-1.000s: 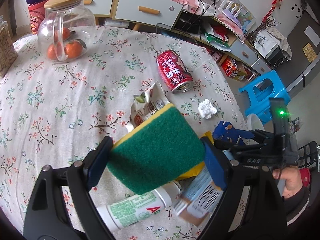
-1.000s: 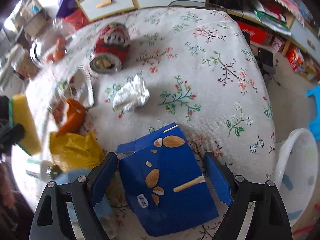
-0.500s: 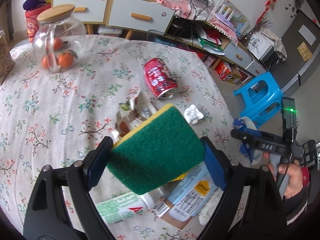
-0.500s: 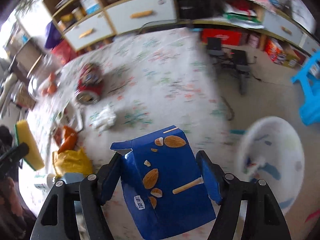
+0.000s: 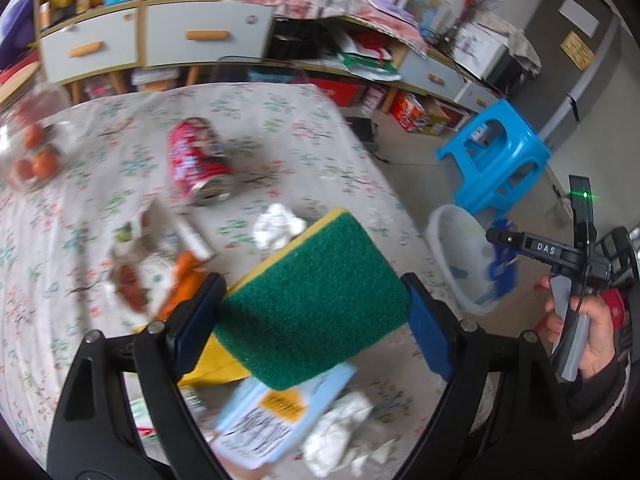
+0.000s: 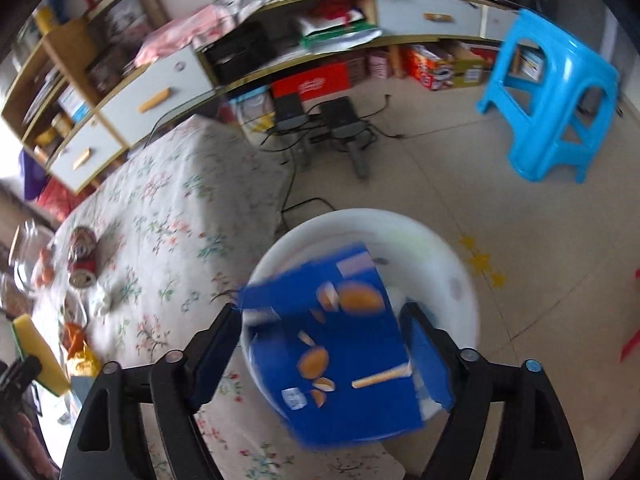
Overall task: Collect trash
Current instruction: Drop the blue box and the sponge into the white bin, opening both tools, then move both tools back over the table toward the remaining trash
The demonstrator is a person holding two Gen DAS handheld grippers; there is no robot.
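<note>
My left gripper (image 5: 312,316) is shut on a green and yellow sponge (image 5: 316,304) above the flowered table (image 5: 280,120). My right gripper (image 6: 324,344) holds a blue snack box (image 6: 332,344) over the white bin (image 6: 440,248) beside the table edge; it also shows in the left wrist view (image 5: 504,256) over the bin (image 5: 448,248). On the table lie a red can (image 5: 198,164), a crumpled tissue (image 5: 278,226), snack wrappers (image 5: 140,264), a light blue carton (image 5: 280,408) and white paper (image 5: 344,432).
A blue stool (image 6: 552,96) stands on the floor beyond the bin. Cables and power bricks (image 6: 320,128) lie by the low shelf (image 6: 320,40). A glass jar with oranges (image 5: 32,152) is at the table's far left.
My right gripper has carried the blue box off the table to above the white bin. My left gripper, with the sponge, has swung toward the table's right edge.
</note>
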